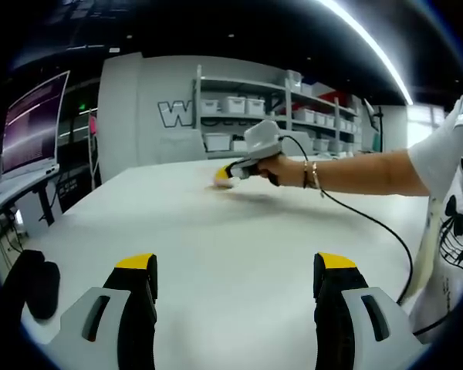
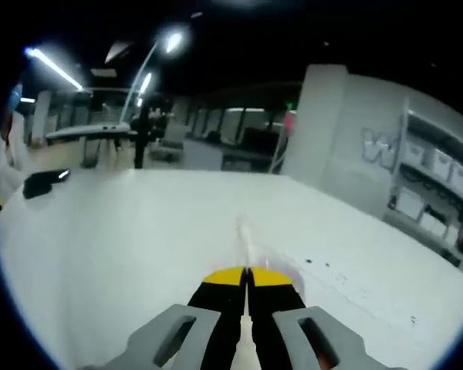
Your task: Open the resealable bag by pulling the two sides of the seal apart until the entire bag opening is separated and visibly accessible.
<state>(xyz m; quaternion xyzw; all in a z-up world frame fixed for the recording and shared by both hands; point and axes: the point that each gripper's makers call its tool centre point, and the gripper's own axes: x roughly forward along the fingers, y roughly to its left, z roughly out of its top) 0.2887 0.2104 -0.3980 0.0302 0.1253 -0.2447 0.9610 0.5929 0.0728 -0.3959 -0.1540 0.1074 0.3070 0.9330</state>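
The resealable bag (image 2: pixel 272 258) is clear and hard to make out. It lies flat on the white table (image 2: pixel 139 254), just ahead of my right gripper (image 2: pixel 247 276). The yellow-tipped jaws of that gripper are pressed together on the bag's near edge, and a thin clear strip runs away from them. In the left gripper view the right gripper (image 1: pixel 224 175) rests tip-down on the far part of the table (image 1: pixel 231 231), held by a person's hand. My left gripper (image 1: pixel 235 264) is open over the near part of the table with nothing between its jaws.
A person's arm (image 1: pixel 355 171) and a black cable (image 1: pixel 374 223) cross the table from the right. A monitor (image 1: pixel 31 123) and a black object (image 1: pixel 35 285) are at the left edge. Shelves with bins (image 1: pixel 262 108) stand behind. A dark item (image 2: pixel 42 183) lies far left.
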